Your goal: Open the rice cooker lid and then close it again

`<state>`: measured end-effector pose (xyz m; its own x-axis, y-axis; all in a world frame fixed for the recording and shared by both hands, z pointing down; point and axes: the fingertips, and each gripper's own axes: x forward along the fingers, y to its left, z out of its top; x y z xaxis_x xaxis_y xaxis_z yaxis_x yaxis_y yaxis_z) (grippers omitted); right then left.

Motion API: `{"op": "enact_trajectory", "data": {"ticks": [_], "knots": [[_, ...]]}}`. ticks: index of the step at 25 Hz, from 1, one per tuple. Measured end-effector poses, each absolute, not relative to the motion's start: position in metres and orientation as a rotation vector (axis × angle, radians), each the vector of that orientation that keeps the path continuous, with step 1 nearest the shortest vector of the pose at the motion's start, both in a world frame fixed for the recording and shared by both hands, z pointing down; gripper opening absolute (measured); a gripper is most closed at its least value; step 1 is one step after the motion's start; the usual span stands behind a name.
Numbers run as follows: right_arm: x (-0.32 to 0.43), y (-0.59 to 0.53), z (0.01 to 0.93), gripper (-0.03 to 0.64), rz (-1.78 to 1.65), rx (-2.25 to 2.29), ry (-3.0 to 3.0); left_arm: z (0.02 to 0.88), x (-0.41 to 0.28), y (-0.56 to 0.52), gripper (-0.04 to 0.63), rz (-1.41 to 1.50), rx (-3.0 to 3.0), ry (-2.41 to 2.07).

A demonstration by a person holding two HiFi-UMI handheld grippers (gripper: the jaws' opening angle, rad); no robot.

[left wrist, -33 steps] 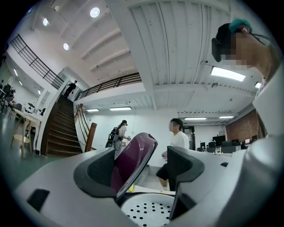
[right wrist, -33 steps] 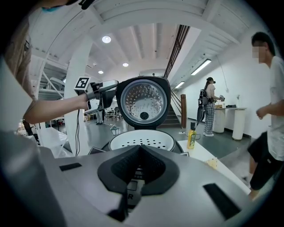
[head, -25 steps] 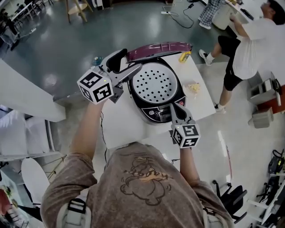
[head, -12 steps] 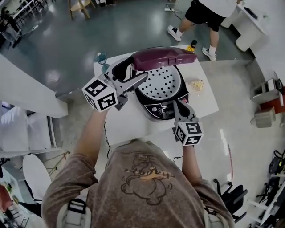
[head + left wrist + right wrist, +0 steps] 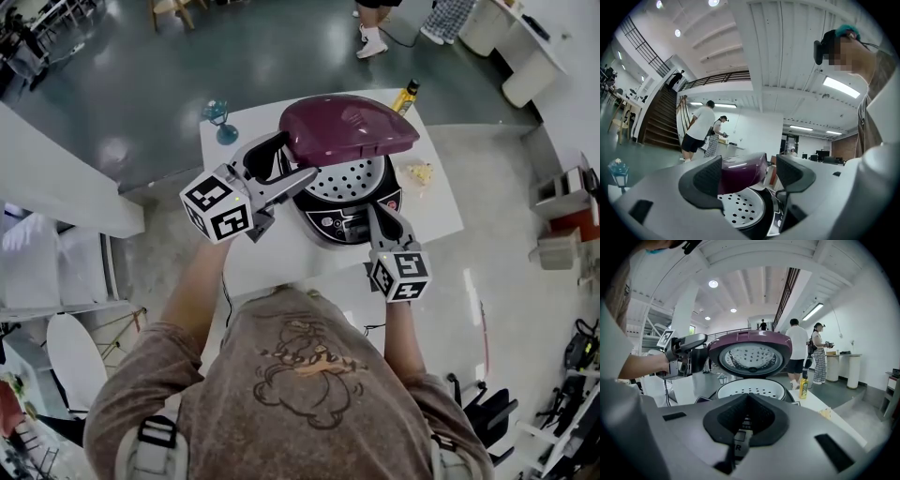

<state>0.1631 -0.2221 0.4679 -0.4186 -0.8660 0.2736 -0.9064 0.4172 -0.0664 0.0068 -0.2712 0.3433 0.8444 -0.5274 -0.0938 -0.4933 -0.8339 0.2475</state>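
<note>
Maroon domed plastic lid [image 5: 349,129] hangs half open, hinged at back, tilted over black rice cooker [image 5: 349,225] w/ white perforated tray [image 5: 354,180], on white table [image 5: 253,258]. Left gripper [image 5: 296,159], jaws spread, sits just beside lid's left rim, prob. the nearer tool to press it down. Right gripper [image 5: 376,216], jaws pressed together & empty, points at cooker's front panel.

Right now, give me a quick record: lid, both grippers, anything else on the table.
lid: purple lid half raised over the cooker, perforated tray showing beneath
left gripper: jaws apart at the lid's left edge; contact unclear
right gripper: jaws together, empty, at the cooker's front panel
table: also holds a yellow bottle, a small blue object and a yellowish scrap
</note>
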Motion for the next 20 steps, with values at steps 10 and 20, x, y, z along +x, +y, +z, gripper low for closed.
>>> {"op": "enact_trajectory", "data": {"ticks": [10, 20], "knots": [[0.163, -0.222, 0.468, 0.003, 0.293, 1.549, -2.489, 0.374, 0.014, -0.255, 0.364, -0.144, 2.771, -0.777], [0.162, -0.221, 0.468, 0.003, 0.275, 1.541, -2.489, 0.397, 0.02, -0.245, 0.364, -0.055, 2.77, -0.778]]}}
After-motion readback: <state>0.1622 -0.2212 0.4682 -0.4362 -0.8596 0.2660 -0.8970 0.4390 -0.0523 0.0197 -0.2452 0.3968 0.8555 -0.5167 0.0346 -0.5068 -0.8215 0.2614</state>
